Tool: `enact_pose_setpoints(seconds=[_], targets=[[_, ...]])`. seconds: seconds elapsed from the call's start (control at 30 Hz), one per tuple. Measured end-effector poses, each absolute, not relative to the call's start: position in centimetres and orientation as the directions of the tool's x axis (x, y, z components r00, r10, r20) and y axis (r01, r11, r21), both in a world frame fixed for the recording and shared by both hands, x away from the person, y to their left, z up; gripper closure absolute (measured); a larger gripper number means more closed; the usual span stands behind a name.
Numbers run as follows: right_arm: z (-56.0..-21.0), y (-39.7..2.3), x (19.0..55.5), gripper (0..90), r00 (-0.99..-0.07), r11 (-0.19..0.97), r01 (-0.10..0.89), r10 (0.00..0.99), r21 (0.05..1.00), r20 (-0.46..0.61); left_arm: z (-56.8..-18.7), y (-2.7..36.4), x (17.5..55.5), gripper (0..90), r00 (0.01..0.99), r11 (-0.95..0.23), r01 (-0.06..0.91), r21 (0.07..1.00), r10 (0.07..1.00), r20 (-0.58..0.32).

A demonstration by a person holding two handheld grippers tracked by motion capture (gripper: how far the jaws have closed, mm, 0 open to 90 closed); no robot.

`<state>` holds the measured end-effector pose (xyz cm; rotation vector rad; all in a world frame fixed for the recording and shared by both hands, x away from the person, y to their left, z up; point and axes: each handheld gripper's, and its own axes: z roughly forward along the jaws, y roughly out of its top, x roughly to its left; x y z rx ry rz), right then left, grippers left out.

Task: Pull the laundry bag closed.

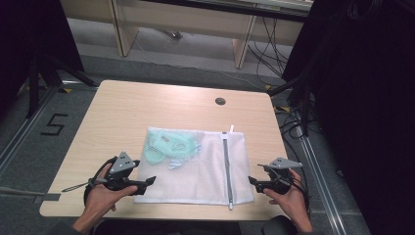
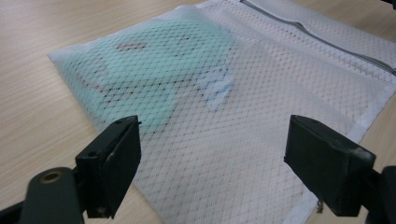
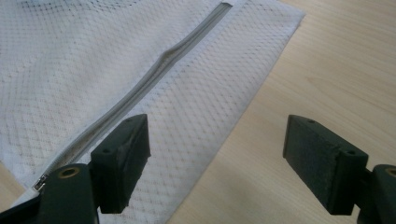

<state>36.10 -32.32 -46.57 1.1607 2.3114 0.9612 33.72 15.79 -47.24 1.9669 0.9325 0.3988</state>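
Observation:
A white mesh laundry bag (image 1: 195,166) lies flat on the wooden table (image 1: 147,105), with a grey zipper (image 1: 226,166) running near its right edge. A mint-green garment (image 1: 169,146) sits inside it at the far left, seen through the mesh (image 2: 149,79). My left gripper (image 1: 149,182) is open at the bag's near-left corner, its jaws (image 2: 212,163) spread over the mesh. My right gripper (image 1: 253,182) is open at the bag's near-right edge, with the zipper (image 3: 140,88) left of its jaws (image 3: 217,163) and bare table between them.
A round cable grommet (image 1: 220,101) sits near the table's far edge. Wooden shelving legs (image 1: 242,44) and cables (image 1: 274,54) stand on the floor beyond. Dark equipment (image 1: 362,98) stands to the right. A floor mark "5" (image 1: 53,124) lies left of the table.

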Motion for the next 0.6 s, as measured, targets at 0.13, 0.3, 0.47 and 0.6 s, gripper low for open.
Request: enact_pose_setpoints(seconds=[0.13,0.3,0.47,0.6], targets=[[-46.7,-32.1,36.0,23.5,-0.586,0.420,0.563,0.810,0.711,-0.014,-47.3,15.6,33.7,18.0,0.661,-0.315,0.455,0.833,0.747,-0.079],[-46.8,-32.1,36.3,23.6,-0.618,0.449,0.537,0.786,0.715,-0.029,-47.4,15.5,33.8,18.0,0.667,-0.324,0.459,0.827,0.740,-0.080],[-46.8,-32.0,36.2,23.6,-0.622,0.450,0.539,0.783,0.713,-0.024,-47.4,15.3,33.8,18.6,0.676,-0.332,0.460,0.824,0.733,-0.082],[-46.8,-31.9,36.3,23.5,-0.633,0.463,0.535,0.774,0.706,-0.029,-47.6,14.6,33.9,20.0,0.671,-0.287,0.473,0.833,0.730,-0.129]])
